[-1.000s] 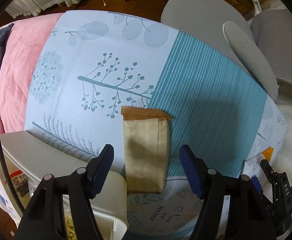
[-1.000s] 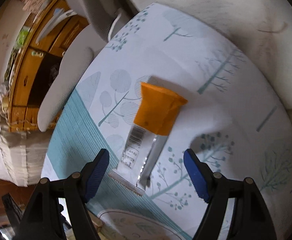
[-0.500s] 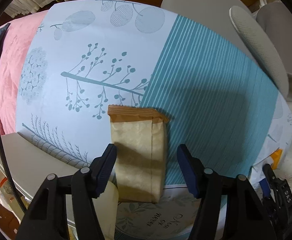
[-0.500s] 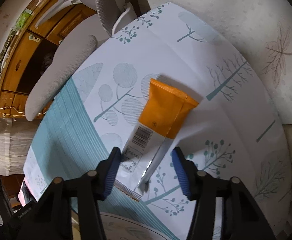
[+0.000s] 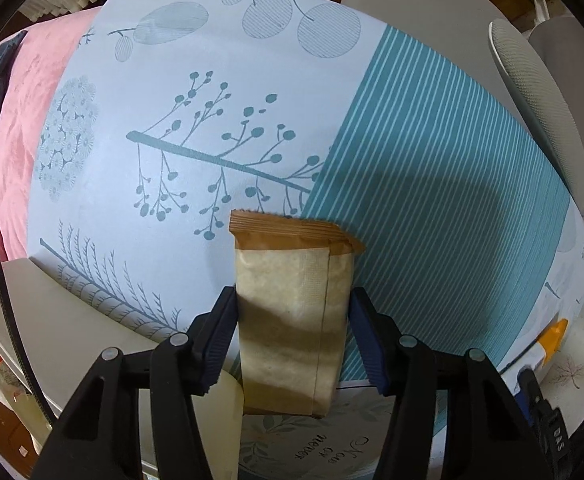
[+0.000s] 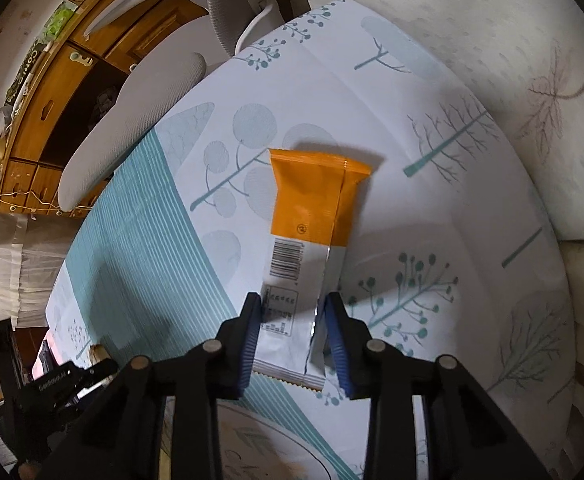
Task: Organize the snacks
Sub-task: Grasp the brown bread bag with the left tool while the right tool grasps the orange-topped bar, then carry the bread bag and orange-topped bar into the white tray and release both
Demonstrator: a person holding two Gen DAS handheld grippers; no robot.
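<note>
Patterned tablecloth [image 5: 252,80] | left gripper [image 5: 293,312] closing around tan packet [image 5: 292,300] | right gripper [image 6: 293,316] closing, pads pinching orange-white packet [image 6: 307,240] | step: dual pickup | next: secure grips, lift both clear.

Tan packet [image 5: 292,320] with brown seal; orange-white packet [image 6: 311,220], barcode printed; desk cloth [image 5: 212,80] — pale blue, teal branches, teal-striped panel [image 5: 431,180].

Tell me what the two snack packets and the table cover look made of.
Tan packet: looks like matte paper, fibrous texture, crimped brown end.
Orange-and-white packet: likely glossy plastic film; its back seam glints silver.
Table cover: smooth printed sheet with fold creases, paper or thin plastic; cannot tell which.
</note>
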